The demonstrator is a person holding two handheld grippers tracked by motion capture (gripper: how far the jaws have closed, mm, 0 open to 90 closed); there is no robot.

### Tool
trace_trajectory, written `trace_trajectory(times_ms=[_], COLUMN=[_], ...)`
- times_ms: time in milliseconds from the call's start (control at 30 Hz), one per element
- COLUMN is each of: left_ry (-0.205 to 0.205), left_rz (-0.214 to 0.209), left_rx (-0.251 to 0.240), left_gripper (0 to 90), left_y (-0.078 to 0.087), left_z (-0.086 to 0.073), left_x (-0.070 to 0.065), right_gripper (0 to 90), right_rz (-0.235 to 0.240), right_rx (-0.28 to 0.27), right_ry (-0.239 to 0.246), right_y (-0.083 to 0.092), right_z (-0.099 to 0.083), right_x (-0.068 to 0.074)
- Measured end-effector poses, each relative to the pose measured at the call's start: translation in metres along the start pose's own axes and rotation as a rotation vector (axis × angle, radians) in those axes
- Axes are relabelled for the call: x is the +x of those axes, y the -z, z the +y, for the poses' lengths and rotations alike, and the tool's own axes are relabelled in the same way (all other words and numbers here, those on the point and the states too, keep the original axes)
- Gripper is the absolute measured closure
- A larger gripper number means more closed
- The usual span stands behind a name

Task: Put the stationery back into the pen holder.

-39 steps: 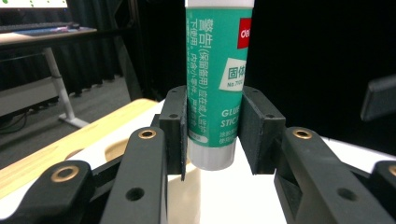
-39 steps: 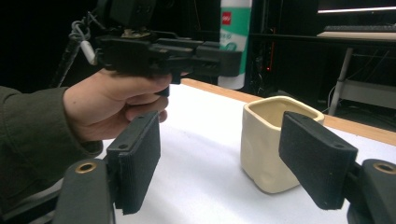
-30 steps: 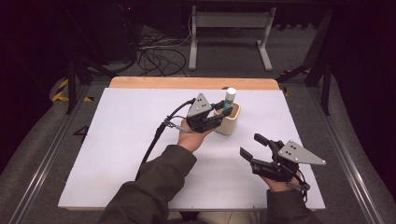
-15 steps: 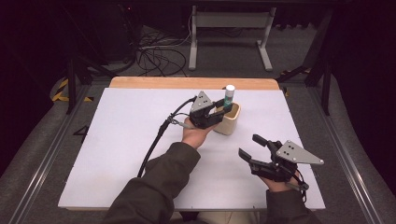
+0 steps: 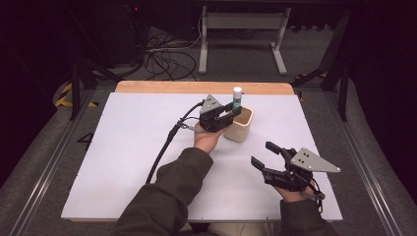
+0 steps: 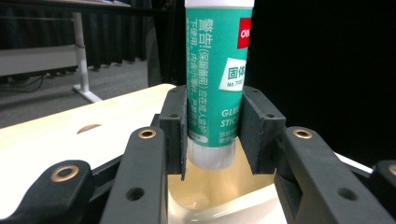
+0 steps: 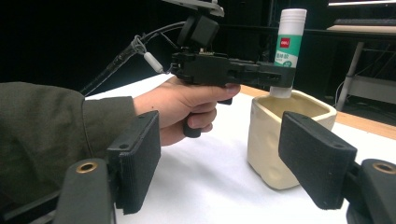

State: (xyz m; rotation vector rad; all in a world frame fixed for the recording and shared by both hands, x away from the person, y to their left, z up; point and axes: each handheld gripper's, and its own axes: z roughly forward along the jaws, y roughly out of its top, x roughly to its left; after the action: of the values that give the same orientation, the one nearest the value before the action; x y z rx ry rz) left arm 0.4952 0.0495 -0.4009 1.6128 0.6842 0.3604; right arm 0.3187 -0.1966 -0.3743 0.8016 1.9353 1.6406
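Note:
A green and white glue stick stands upright between the pads of my left gripper, which is shut on it. Its lower end hangs just above the mouth of a cream square cup. From above, my left gripper reaches level over the cup's rim, with the glue stick poking up. In the right gripper view the glue stick sits over the cup. My right gripper rests open near the table's front right, holding nothing, with jaws wide apart.
The white table top has a wooden strip along its far edge. A black cable trails from the left gripper toward the front. Beyond the table stand a metal frame and loose cables on the floor.
My left gripper has sunk a little with the glue stick, bringing its lower end closer to the cup's mouth. The right gripper has stayed put.

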Motion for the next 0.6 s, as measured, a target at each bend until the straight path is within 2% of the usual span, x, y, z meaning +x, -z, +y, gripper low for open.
trace_trajectory(times_ms=[200,367,600], left_ry=[-0.012,-0.007,-0.012], left_rz=[-0.001,0.006,0.005], left_rx=[0.007,0.026,0.043], left_gripper=[65.4,65.3,65.2], left_y=[-0.003,-0.005,-0.011], left_z=[-0.003,-0.006,-0.011], left_x=[-0.002,-0.001,-0.005], right_gripper=[30.6,30.7,30.9], right_rz=[0.001,0.001,-0.001], right_rx=[-0.001,0.000,0.000], right_ry=[-0.001,-0.001,-0.002], right_y=[0.000,0.000,0.000], right_z=[0.000,0.000,0.000], right_x=[0.000,0.000,0.000])
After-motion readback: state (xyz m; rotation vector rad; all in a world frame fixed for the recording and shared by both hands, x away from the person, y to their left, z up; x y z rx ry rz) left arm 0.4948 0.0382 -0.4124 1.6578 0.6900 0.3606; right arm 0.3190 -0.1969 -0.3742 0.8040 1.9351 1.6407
